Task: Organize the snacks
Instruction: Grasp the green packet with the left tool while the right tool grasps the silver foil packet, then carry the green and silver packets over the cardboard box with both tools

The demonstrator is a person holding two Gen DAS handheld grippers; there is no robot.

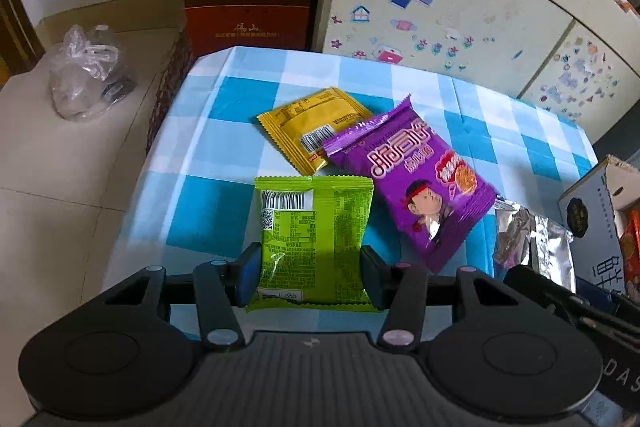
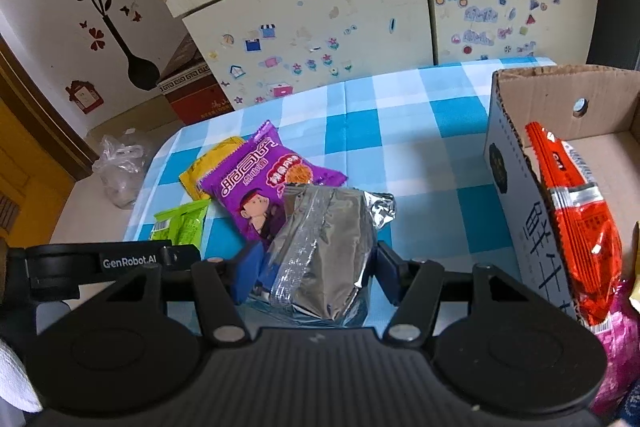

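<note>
The left claw point(image 1: 308, 273) pinches the green packet point(image 1: 314, 239) by its sides at lower centre of its view; the right claw point(image 2: 316, 275) pinches the silver packet point(image 2: 324, 251) likewise. Both wrappers look slick and puffy, so a loose squeeze could let either slide out mid-carry. The purple packet point(image 1: 408, 183) lies just beside both and overlaps the yellow packet point(image 1: 316, 125), so a sideways drag could shove them. The cardboard box point(image 2: 504, 163), at right, already holds a red packet point(image 2: 576, 227); its near wall could catch the silver one. The checked tablecloth point(image 1: 208, 155) drops off at left; open room lies toward the cupboard point(image 2: 320, 7).
</note>
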